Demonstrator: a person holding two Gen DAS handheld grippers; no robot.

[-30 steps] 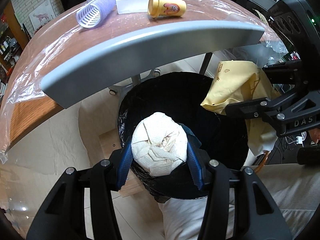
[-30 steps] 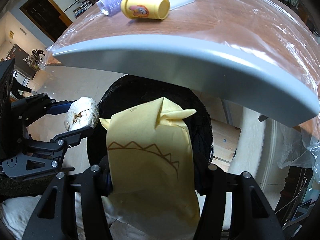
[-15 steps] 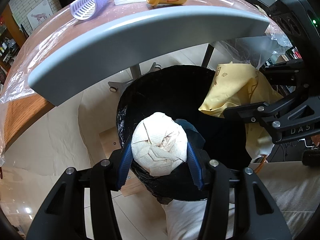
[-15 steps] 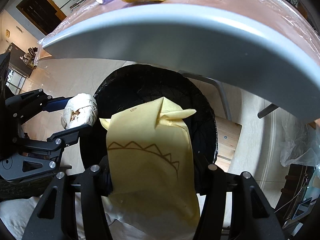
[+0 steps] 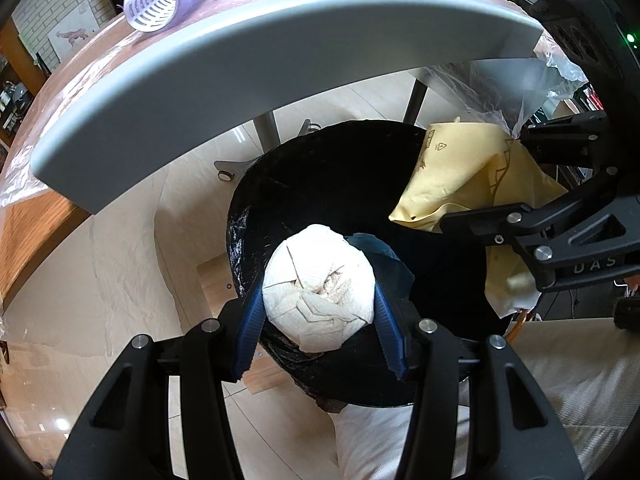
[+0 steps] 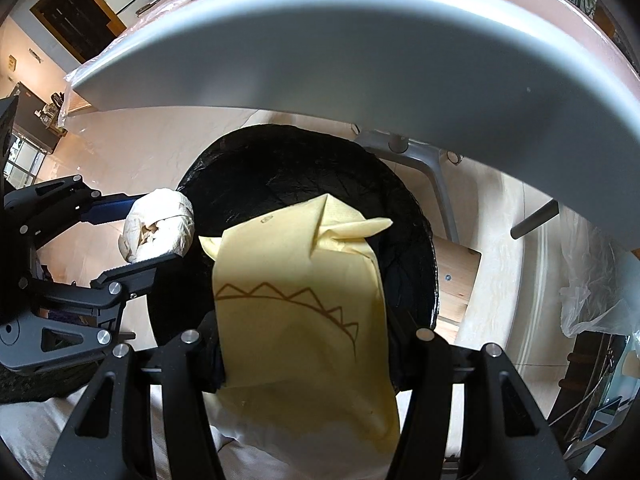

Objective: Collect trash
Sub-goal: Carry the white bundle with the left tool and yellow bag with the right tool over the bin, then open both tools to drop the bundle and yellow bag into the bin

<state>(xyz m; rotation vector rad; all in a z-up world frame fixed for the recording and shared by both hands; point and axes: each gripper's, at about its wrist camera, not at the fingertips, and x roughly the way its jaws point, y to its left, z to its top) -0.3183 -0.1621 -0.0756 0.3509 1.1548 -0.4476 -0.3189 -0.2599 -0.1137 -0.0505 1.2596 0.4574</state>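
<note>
Left gripper clamps a crumpled white paper-towel wad between its blue pads, hanging right over the near-left rim of the round black-lined trash bin. Right gripper pinches a flat yellow paper bag with a brown zigzag print, long axis running away from the jaws, far end over the bin mouth. Both point steeply down; the bin lies directly below, under the grey table edge, so release looks next.

The black plastic frame of the right gripper bears the pale raised letters "DAS", cut off at the picture's edge. The crumpled yellow paper bag carries a small brown triangular recycling sign near its upper corner; its tiny print is too small to read.
</note>
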